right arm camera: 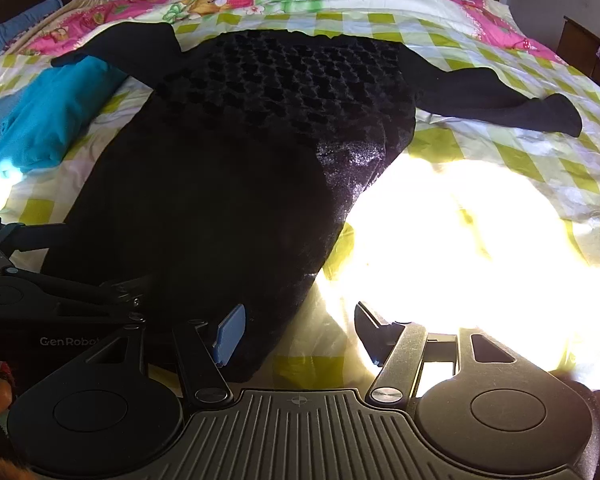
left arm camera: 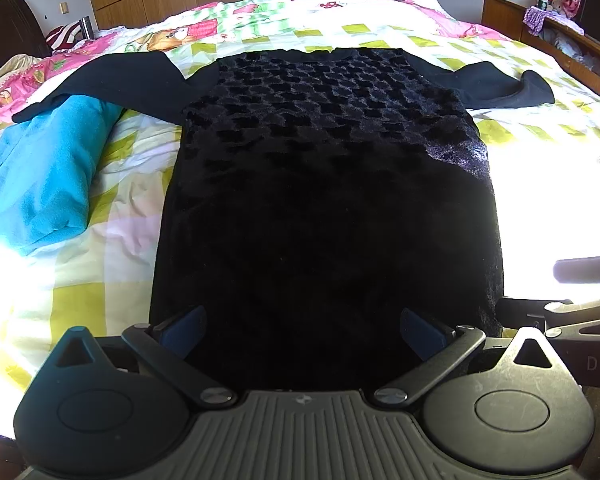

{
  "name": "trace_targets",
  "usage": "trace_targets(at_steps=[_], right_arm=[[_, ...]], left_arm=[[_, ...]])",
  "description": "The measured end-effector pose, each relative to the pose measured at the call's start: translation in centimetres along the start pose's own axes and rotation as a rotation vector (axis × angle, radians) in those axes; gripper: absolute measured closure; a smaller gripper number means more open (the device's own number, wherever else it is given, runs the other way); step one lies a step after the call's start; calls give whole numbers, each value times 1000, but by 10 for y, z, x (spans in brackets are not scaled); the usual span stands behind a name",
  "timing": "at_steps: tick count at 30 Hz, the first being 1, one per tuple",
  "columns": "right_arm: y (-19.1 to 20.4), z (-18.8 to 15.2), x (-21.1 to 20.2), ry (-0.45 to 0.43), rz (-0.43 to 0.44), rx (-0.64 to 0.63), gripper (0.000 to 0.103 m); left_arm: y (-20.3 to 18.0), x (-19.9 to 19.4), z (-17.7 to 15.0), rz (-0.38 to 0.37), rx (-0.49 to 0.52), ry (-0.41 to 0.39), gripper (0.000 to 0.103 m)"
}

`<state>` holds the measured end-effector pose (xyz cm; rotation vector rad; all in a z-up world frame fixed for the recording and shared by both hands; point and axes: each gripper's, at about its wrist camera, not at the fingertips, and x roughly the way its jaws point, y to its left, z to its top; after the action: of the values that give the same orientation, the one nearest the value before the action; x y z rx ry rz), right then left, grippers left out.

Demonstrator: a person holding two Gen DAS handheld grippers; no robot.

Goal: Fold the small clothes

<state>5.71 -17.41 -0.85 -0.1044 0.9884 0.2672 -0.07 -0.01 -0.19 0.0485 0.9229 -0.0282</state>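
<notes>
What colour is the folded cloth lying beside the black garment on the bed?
The folded cloth is turquoise blue, plain; the left wrist view shows it best.

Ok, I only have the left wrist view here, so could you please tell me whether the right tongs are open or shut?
Observer: The right tongs are open, with nothing between them.
Operator: Thank you. Where do they sit relative to the black top?
Observer: They straddle the near right hem corner of the black top. The blue pad is over the fabric and the other finger is over the sunlit bedsheet.
Operator: And is that corner lifted at all?
Observer: No, it lies flat on the bedsheet and is not gripped.
</notes>
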Motion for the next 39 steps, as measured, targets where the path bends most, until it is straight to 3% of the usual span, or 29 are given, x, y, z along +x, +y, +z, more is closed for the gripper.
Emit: trace_targets(at_steps=[14,39], right_arm=[[12,4,-6,-73,-102,-88,37],[25,6,-1,-59,-109,-91,37]], left_arm=[[1,-7,-2,46,26,-33,0],[-2,-8,-3,73,55,-36,0]])
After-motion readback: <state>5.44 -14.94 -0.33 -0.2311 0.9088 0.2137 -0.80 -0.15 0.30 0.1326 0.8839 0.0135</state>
